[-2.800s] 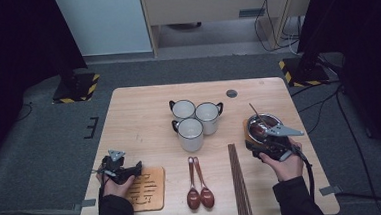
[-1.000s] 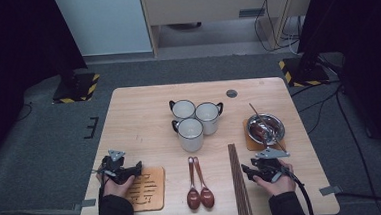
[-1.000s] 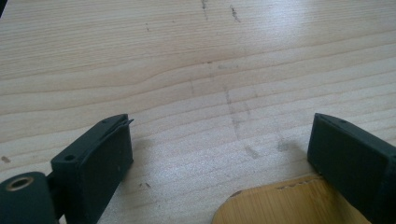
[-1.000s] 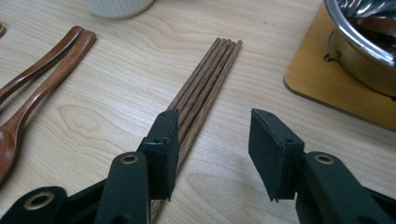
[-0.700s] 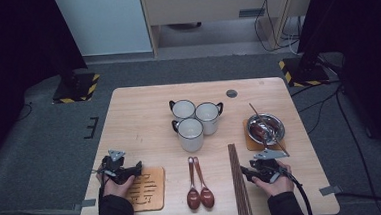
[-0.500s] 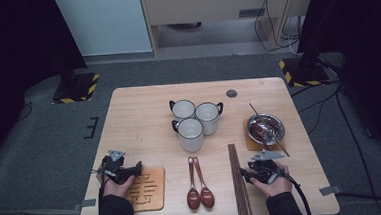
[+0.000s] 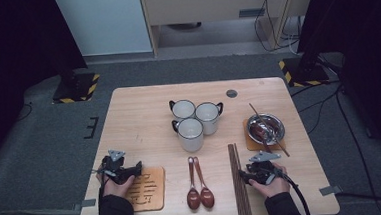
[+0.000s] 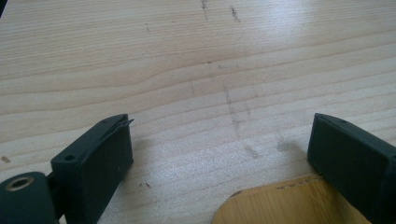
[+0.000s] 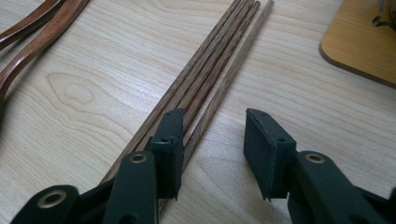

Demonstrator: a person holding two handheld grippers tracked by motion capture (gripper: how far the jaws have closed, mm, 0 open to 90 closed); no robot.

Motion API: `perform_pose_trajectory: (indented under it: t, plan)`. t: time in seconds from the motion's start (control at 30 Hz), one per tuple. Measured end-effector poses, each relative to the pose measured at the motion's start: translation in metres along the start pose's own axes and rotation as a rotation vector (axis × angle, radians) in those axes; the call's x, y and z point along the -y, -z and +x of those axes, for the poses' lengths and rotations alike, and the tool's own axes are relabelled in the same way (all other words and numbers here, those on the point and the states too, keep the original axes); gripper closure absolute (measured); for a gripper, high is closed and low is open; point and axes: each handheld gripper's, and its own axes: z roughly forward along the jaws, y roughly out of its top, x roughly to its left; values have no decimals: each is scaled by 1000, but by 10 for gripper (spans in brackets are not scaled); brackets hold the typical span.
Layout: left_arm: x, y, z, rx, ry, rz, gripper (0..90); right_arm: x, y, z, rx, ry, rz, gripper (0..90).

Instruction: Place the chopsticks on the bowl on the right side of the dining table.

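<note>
A bundle of dark wooden chopsticks (image 7: 239,179) (image 9: 210,60) lies lengthwise near the table's front edge. My right gripper (image 7: 243,174) (image 9: 212,121) rests low over its near end and is open. Its jaws have just been closing. One jaw sits above the bundle, and the outermost stick lies in the gap with no pad pressing on it. My left gripper (image 7: 136,167) (image 8: 219,126) stands wide open at the front left with only bare table between its jaws. The rounded corner of a bamboo coaster (image 7: 146,188) (image 8: 280,205) lies just below it.
Two brown wooden spoons (image 7: 198,184) (image 9: 37,28) lie left of the chopsticks. Three white mugs (image 7: 194,122) cluster mid-table. A metal bowl (image 7: 265,129) on a second coaster (image 7: 253,143) (image 9: 364,46) holds one slanted chopstick (image 7: 256,112) at the right.
My right gripper came down from the metal bowl to the front edge, slid left onto the chopstick bundle, and its jaws narrowed. The left gripper stayed still.
</note>
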Motion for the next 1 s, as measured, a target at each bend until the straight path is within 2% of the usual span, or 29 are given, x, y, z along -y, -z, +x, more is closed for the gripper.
perform_pose_trajectory:
  t: [0.37, 1.0]
  plan:
    - [0, 0, 0, 0, 0, 0, 56, 1, 2, -3, 23, 17, 8, 687]
    - [0, 0, 0, 0, 0, 0, 56, 2, 6, -11, 41, -6, 25, 809]
